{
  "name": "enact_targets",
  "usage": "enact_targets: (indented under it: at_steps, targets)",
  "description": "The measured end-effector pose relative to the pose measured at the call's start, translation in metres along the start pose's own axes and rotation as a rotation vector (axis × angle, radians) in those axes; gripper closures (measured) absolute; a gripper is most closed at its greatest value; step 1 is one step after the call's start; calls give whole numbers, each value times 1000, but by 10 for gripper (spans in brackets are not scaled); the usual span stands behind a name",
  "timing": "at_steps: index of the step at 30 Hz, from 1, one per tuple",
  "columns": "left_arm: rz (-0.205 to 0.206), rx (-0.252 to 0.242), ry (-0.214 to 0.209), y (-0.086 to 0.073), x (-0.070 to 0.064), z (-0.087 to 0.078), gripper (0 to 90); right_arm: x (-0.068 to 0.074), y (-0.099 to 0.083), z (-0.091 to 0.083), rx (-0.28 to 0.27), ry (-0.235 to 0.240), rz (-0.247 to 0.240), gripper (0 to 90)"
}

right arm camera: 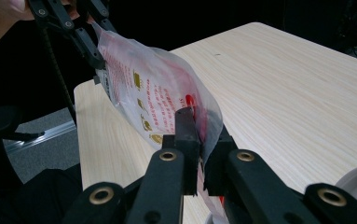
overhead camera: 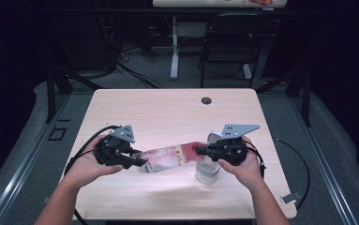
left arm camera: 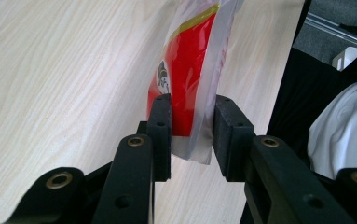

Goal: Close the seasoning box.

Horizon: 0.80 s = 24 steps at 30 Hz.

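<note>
A pale wooden table [overhead camera: 168, 112] takes up the middle of the high view, with a small dark grommet hole [overhead camera: 206, 100] near its far edge. Beyond it stand a black chair [overhead camera: 228, 42] and the white leg of another desk [overhead camera: 174, 47] on grey carpet.

Above the near half of the table, a plastic pouch [overhead camera: 172, 157] — clear film printed in red, with rows of small text and gold marks — is stretched between the two grippers, held up off the wood. It runs roughly left to right, one end at each gripper.

The left gripper [overhead camera: 137, 161] has its jaws closed on the pouch's left end; in the left gripper view the two black pads pinch the film's edge [left arm camera: 192, 135], the red print rising above them (a little slack film hangs below the pads). The right gripper [overhead camera: 198, 150] is likewise clamped on the other end — the right gripper view shows its jaws nearly together with the pouch [right arm camera: 162, 98] squeezed between them, the film arching away towards the far gripper [right arm camera: 90, 42].

Just below the right gripper stands a small clear container with a white lid [overhead camera: 207, 171], resting on the table close to the person's right hand [overhead camera: 245, 171].
</note>
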<state>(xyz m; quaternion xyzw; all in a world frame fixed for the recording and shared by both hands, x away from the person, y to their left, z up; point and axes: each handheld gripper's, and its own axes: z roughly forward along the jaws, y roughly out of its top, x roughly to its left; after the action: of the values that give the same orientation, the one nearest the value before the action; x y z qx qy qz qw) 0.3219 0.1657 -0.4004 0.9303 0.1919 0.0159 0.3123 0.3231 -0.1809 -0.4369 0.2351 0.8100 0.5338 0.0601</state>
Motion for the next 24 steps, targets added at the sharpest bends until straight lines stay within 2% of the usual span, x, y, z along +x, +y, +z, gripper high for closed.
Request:
enact_targets:
  at_steps: [11, 16, 24]
  targets:
    - [7, 6, -1, 2, 0, -1, 707, 0, 0, -1, 4, -3, -8, 868]
    - [12, 11, 1, 5, 0, -2, 707, 2, 1, -2, 21, -24, -27, 865]
    - [17, 12, -3, 9, 0, -4, 708, 1, 0, -3, 27, -29, -28, 862]
